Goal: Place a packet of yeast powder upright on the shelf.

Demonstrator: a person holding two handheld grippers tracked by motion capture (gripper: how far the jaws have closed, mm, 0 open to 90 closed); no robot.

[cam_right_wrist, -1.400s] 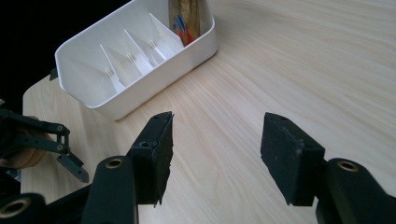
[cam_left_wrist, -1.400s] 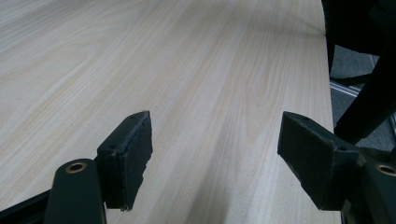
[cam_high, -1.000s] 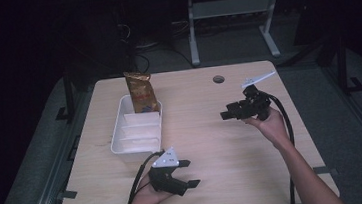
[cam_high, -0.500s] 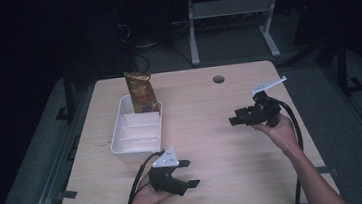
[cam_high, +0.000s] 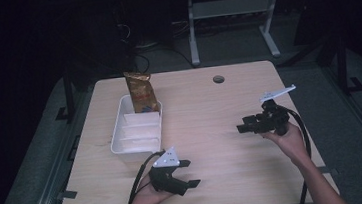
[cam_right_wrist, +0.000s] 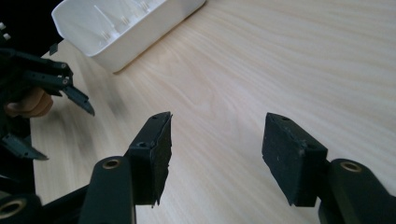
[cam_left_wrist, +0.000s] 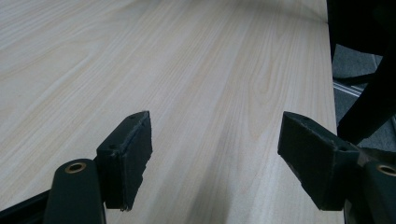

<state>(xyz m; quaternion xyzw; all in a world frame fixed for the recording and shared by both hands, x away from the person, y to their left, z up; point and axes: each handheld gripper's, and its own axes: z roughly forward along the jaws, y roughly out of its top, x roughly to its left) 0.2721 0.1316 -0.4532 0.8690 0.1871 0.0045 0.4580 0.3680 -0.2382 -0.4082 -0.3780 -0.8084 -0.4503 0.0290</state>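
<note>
Seemingly between steps, both the left gripper and right gripper hover spread and empty; next comes reaching the upper-left snack bag.

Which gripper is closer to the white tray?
The left gripper, low by the table's near edge just below the white tray's near end. The right gripper hangs well off to the tray's right.

You are facing open table between both grippers; the white tray and snack bag are blocking far left.
</note>
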